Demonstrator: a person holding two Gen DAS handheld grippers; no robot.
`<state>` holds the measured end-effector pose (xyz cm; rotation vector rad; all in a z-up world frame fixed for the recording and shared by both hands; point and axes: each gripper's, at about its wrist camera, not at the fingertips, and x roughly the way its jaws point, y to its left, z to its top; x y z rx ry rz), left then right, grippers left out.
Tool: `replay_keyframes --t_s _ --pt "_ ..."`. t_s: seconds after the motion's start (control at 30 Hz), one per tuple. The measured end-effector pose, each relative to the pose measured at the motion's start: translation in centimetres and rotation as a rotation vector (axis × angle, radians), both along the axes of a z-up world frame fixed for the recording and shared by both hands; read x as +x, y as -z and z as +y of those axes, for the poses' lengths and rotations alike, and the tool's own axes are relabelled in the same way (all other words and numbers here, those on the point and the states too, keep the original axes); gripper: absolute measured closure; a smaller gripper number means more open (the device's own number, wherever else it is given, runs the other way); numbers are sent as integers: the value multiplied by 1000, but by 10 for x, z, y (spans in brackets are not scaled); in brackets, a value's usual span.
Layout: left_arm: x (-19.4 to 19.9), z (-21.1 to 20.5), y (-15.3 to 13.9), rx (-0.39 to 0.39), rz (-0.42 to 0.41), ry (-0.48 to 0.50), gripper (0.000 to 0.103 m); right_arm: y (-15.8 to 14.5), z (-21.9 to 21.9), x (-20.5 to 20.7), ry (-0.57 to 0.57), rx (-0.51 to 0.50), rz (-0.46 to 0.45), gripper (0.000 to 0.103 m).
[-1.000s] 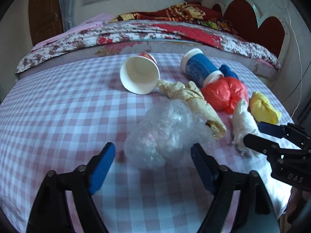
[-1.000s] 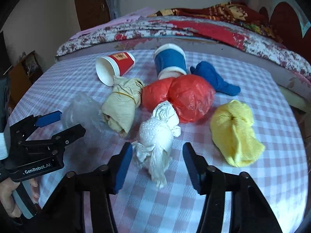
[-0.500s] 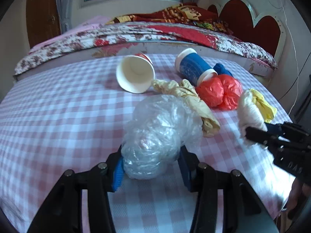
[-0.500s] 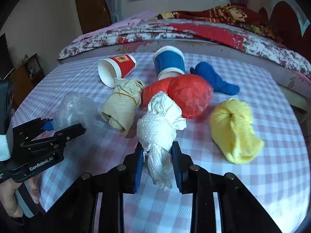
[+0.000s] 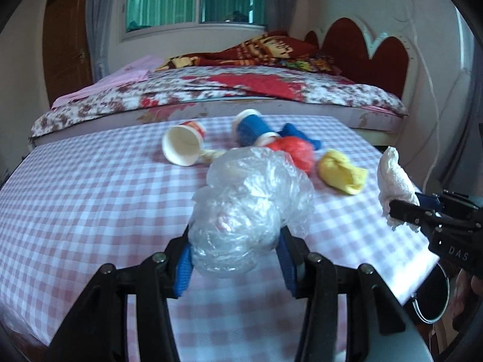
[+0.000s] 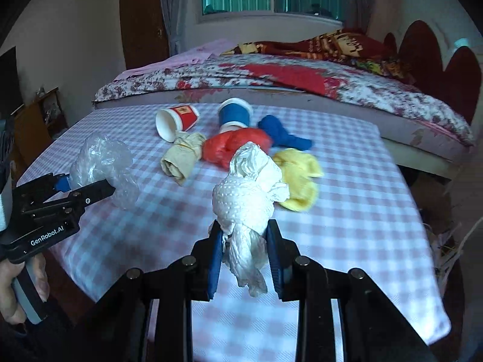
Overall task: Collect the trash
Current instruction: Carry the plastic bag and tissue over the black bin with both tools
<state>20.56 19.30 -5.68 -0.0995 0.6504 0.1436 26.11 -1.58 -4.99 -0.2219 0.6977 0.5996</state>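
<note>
My left gripper [image 5: 235, 259] is shut on a crumpled clear plastic bag [image 5: 250, 211] and holds it above the checked tablecloth [image 5: 90, 199]. It also shows in the right wrist view [image 6: 102, 166]. My right gripper [image 6: 244, 247] is shut on a white paper wad [image 6: 247, 199], lifted off the table; the wad also shows in the left wrist view [image 5: 395, 181]. On the table lie a red paper cup [image 6: 178, 119], a blue cup [image 6: 235, 114], a beige wad [image 6: 182, 158], a red bag [image 6: 232, 146], a blue wad [image 6: 282, 137] and a yellow wad [image 6: 299, 175].
A bed with a floral cover [image 6: 271, 78] stands right behind the table. A dark cabinet [image 6: 33, 126] is at the left. The table's right edge [image 6: 422, 241] drops to the floor with clutter beside it.
Both grippers closed on their items and lifted them off the table, pulling back toward me: the left with the clear bag, the right with the white wad.
</note>
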Motion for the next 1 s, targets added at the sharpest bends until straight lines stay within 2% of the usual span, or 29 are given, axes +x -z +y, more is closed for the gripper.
replay_keyframes --t_s 0.27,0.57,1.0 --pt "-12 -43 -10 -15 -68 74 54 -16 -73 -24 80 0 -54 74" --pt "-10 -94 -6 0 -51 166 54 -1 -130 -36 183 27 -20 74" --pt "-4 -172 0 5 -26 310 54 1 -204 -43 316 45 -13 74"
